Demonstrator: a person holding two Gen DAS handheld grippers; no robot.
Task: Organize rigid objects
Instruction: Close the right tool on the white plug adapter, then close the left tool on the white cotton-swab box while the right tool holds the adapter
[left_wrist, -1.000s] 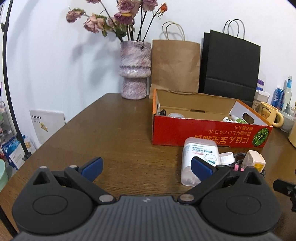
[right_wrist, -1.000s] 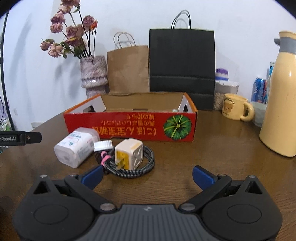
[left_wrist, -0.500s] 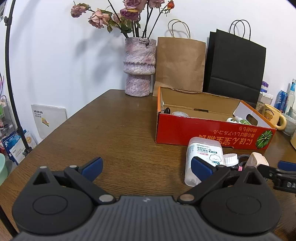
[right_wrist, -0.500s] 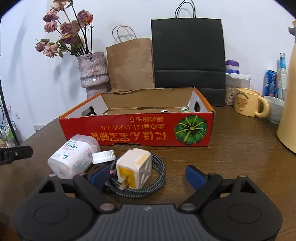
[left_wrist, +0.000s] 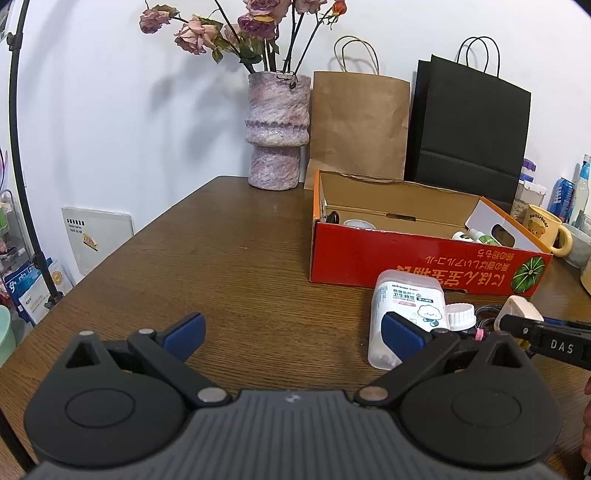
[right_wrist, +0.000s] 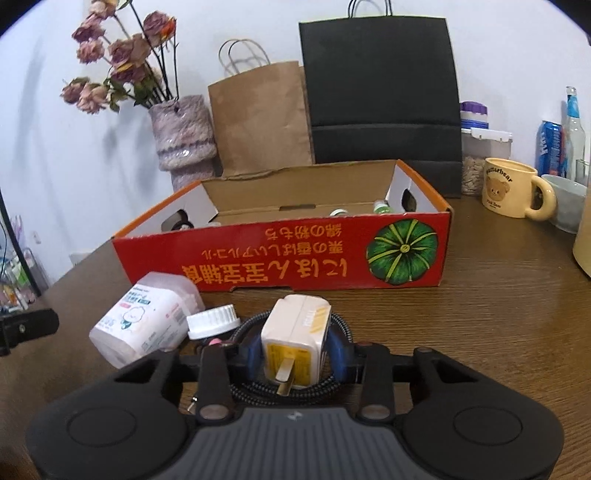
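Blue-padded and spread wide, the left gripper (left_wrist: 291, 328) holds nothing in the left wrist view, low over the brown wooden table (left_wrist: 229, 258); the cotton swab box (left_wrist: 404, 314) lies on its side just beside the right pad, near the front wall of the red cardboard box (left_wrist: 417, 266); a careless sweep could, I judge, knock it; behind stand a vase of dried roses (left_wrist: 277, 129), a brown paper bag (left_wrist: 358, 125) and a black paper bag (left_wrist: 469, 129) against a white wall.

Cream plastic fills the right wrist view; the right gripper (right_wrist: 295, 350) is closed onto the charger plug (right_wrist: 295, 341), prongs toward the camera; its braided cable (right_wrist: 295, 387) lies coiled beneath, so a lift may drag the coil and snag the white cap (right_wrist: 213, 321) touching it; the smooth plug could also twist between the pads; a bear mug (right_wrist: 513, 188) stands well right.
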